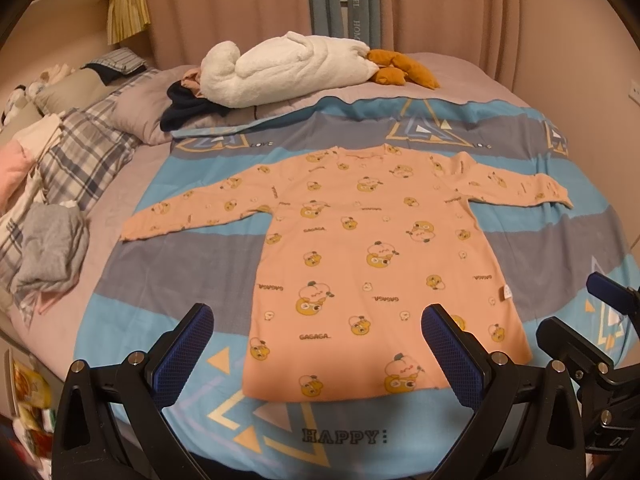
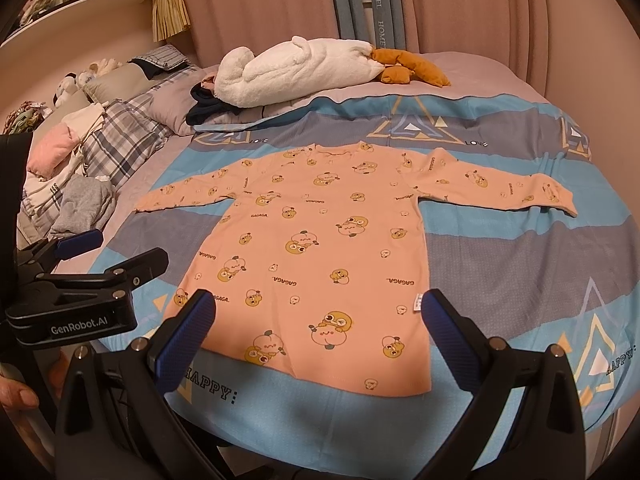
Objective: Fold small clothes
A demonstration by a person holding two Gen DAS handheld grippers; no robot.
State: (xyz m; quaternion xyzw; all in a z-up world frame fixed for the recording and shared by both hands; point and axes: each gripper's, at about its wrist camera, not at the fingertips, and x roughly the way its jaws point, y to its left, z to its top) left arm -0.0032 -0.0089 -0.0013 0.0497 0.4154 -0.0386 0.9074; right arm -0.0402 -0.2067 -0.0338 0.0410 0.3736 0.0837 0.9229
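Your pink shirt (image 1: 360, 248) lies flat and face up on the blue and grey quilt (image 1: 168, 312), spread in a T; its long axis runs straight away from you, hem at the near edge of the bed, neckline at the far end toward the curtains (image 1: 248, 4); the two long sleeves stretch out sideways, left cuff angled slightly back toward you, right cuff reaching toward the bed's right side. The cloth looks like soft knit, smooth with only faint creases, printed with yellow cartoon figures and the word GAGAGA; a small white tag (image 1: 506, 293) sticks out at the right side seam.

Your left gripper (image 1: 318, 320) hangs above the hem, fingers spread wide with nothing between them, the blue pads (image 1: 188, 344) textured with a fine grid; your right gripper (image 2: 320, 308) sits the same way, splayed wide and empty, over the hem's right half, the tag just inside its right finger.

Beyond the collar a fluffy white plush goose (image 1: 288, 68) with orange feet lies across the bed; a crumpled grey garment (image 1: 52, 252) sits well off to the left on plaid bedding (image 1: 88, 160).
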